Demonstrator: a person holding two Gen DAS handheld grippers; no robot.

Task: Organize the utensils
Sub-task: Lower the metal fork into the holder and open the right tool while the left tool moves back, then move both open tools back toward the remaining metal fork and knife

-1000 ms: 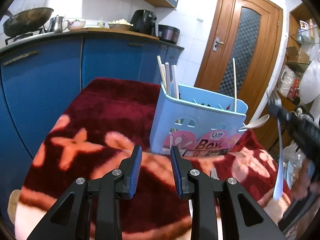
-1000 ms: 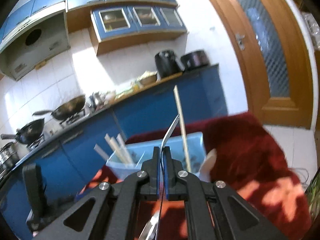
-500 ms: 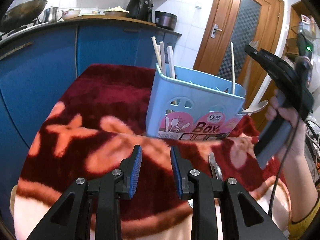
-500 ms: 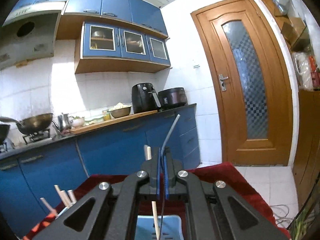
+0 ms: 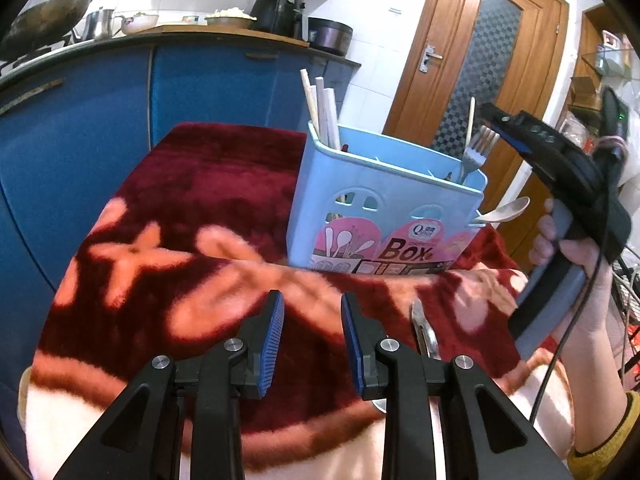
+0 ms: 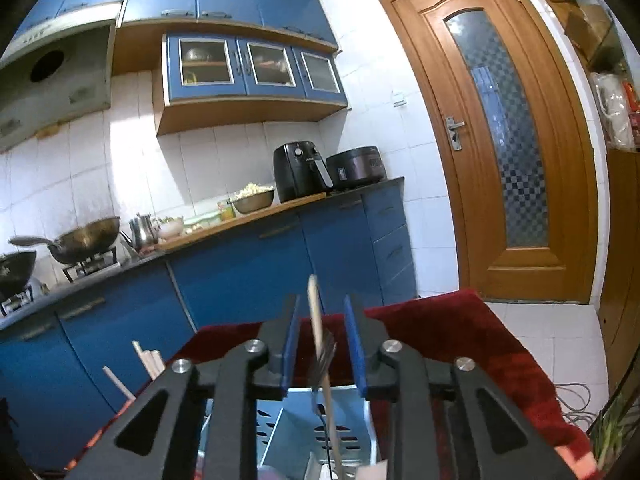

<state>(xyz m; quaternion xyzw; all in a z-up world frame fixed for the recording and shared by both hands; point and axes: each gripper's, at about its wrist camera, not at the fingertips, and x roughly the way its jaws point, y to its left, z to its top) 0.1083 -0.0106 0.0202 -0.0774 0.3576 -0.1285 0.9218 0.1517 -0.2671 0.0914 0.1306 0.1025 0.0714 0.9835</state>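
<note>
Your blanket-covered surface [image 5: 192,208] carries the blue utensil box [image 5: 384,204], which stands upright near its far edge, with chopsticks [image 5: 320,108] in its left compartment. Your right hand-held gripper [image 6: 322,344], pressed together on a fork a second ago, now has its fingers spread above the box's right end; the fork [image 5: 476,152] stands free in the right compartment, tines up, beside a single wooden stick [image 5: 471,124]. That item reads as delivered, and the drop appears complete. Your left hand-held gripper [image 5: 312,336] hangs low over the blanket, fingers spread and holding nothing, much as it did before. Outstanding work, by my judgement: a metal utensil [image 5: 424,332] lies flat on the blanket just right of the left gripper, partly hidden behind its finger. A pale spoon [image 5: 506,210] pokes out at the box's right side; whether it is inside cannot be told. The upright stick and fork crowd that compartment for further insertions.
</note>
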